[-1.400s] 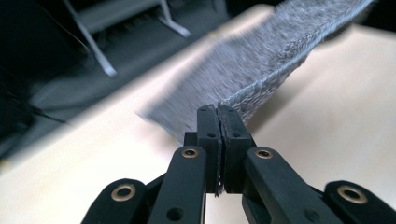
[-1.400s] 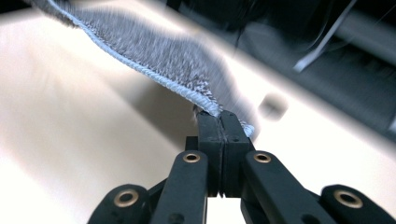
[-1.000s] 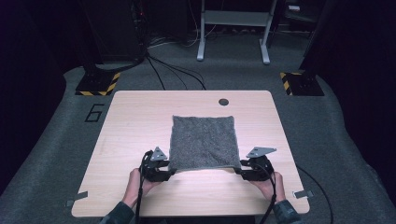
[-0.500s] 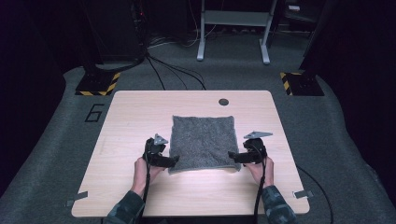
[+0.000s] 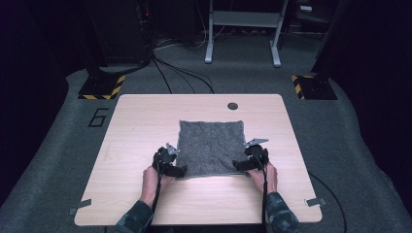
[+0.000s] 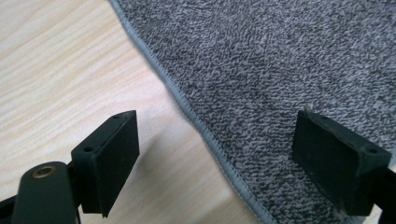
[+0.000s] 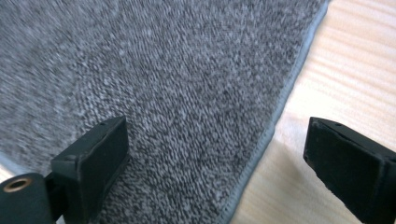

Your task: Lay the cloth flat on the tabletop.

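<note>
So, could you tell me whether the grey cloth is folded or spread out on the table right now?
Spread out. The grey cloth lies flat as one square on the table, its hemmed edge resting on the wood, with no fold visible.

High view: my table (image 5: 136, 194) is lit from overhead, room around it near black, picture soft and grainy. My left gripper view is sharp, with a soft jaw shadow on the wood. My right gripper view has the cloth (image 7: 154, 93) smeared by motion blur at top left.
</note>
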`<state>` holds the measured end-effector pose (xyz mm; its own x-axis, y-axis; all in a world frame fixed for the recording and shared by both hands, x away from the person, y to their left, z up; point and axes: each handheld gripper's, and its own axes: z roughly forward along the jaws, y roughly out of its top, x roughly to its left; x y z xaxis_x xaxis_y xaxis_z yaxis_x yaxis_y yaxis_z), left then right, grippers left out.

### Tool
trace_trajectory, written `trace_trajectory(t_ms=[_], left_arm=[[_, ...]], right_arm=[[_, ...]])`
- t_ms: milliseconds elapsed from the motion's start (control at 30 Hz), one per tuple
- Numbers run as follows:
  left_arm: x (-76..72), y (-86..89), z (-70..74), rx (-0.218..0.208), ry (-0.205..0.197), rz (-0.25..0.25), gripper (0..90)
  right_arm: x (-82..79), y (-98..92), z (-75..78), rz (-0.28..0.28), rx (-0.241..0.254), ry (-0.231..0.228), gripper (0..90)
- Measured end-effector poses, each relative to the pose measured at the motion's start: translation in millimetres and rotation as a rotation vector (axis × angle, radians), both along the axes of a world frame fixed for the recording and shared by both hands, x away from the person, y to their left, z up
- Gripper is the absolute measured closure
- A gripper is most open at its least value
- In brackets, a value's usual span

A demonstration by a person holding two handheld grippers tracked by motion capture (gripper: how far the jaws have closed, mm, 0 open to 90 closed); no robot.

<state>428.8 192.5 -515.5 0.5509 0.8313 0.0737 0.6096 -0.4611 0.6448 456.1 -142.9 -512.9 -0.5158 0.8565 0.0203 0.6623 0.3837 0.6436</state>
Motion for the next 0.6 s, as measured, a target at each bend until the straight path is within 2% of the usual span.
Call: trace_trajectory(t_ms=[167, 233, 433, 467, 600], left_arm=[[-5.8, 2.8, -0.1, -0.001, 0.0, -0.004, 14.9], [-8.8, 4.5, -1.5, -0.018, -0.003, -0.001, 14.9], [-16.3, 9.6, -1.7, -0.026, 0.007, -0.004, 14.9], [-17.3, 9.7, -2.7, -0.033, -0.005, -0.002, 14.9], [-22.9, 11.9, -2.1, -0.034, 0.011, -0.004, 14.9]], right_arm=[[-3.9, -0.5, -4.6, 0.014, -0.03, -0.002, 5.7], [-6.1, -2.0, -5.3, 0.011, -0.021, 0.002, 5.7], [-13.6, -4.9, -6.2, 0.023, -0.018, -0.004, 5.4], [-14.7, -5.6, -6.0, 0.029, -0.022, -0.003, 5.3], [-20.9, -5.6, -6.6, 0.029, -0.017, -0.005, 5.1]])
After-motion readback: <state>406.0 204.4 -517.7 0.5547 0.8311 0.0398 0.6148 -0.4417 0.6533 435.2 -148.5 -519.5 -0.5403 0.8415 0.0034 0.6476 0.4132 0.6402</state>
